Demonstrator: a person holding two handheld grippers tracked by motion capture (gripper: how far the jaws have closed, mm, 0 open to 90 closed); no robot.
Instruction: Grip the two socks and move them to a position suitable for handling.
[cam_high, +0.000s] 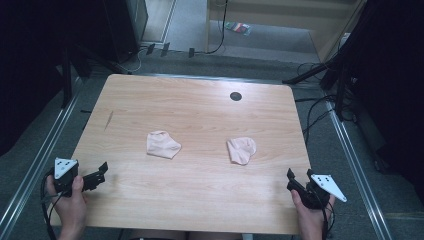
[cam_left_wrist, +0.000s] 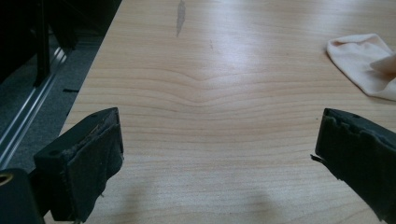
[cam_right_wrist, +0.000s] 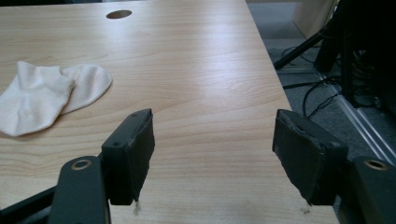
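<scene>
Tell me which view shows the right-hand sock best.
The right gripper view: the right-hand sock lies close there, its folds plain. The high view shows it whole but small, apart from the other sock, the one at the left gripper view's edge.

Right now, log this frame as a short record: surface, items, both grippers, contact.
surface: wooden table with a round hole near its far edge
items: two pale socks, left sock and right sock, lying apart mid-table
left gripper: open, at the near left edge, holding nothing
right gripper: open, at the near right corner, holding nothing
contact: neither gripper touches a sock
</scene>
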